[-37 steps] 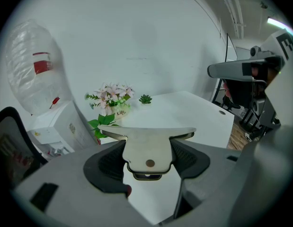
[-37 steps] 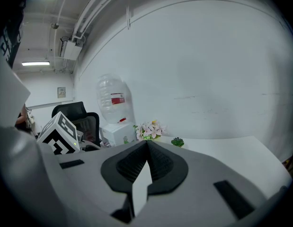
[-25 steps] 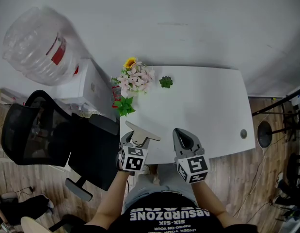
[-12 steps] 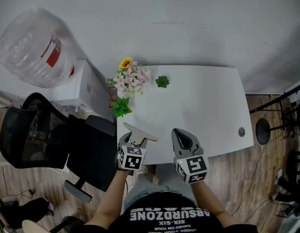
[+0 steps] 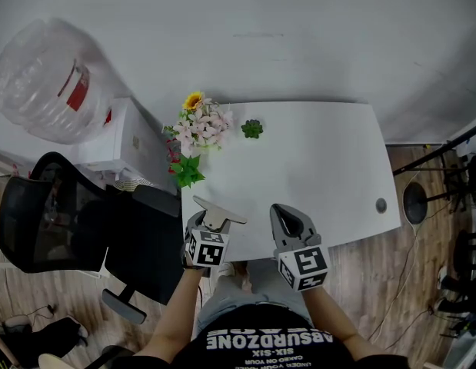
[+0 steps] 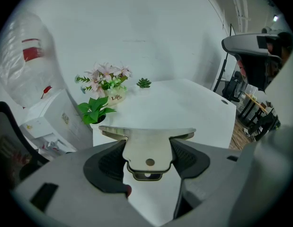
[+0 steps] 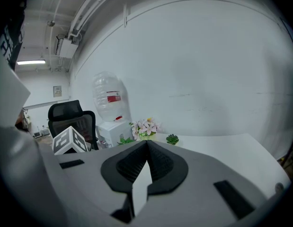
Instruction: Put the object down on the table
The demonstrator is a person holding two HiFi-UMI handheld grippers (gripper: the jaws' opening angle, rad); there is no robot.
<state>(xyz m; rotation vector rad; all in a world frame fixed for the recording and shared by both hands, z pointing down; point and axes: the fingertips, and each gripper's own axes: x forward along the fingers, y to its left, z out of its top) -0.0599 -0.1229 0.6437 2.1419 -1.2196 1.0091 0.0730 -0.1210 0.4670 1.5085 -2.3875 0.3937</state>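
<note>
My left gripper (image 5: 210, 223) (image 6: 147, 158) is shut on a flat metal scraper (image 6: 147, 145), gripped by its tang with the wide blade edge (image 5: 219, 210) pointing forward. It hovers over the near left edge of the white table (image 5: 314, 167). My right gripper (image 5: 291, 220) (image 7: 147, 162) is shut with nothing between its jaws, held beside the left one above the table's near edge.
A pot of pink flowers with a sunflower (image 5: 198, 123), a green leafy plant (image 5: 187, 171) and a small succulent (image 5: 251, 129) stand along the table's left and far side. A black office chair (image 5: 84, 225) and a water dispenser with bottle (image 5: 64, 91) are to the left.
Both grippers have stayed nearly still, the scraper held the same way. The head view has shifted slightly, so the table and plants sit a little further left.
</note>
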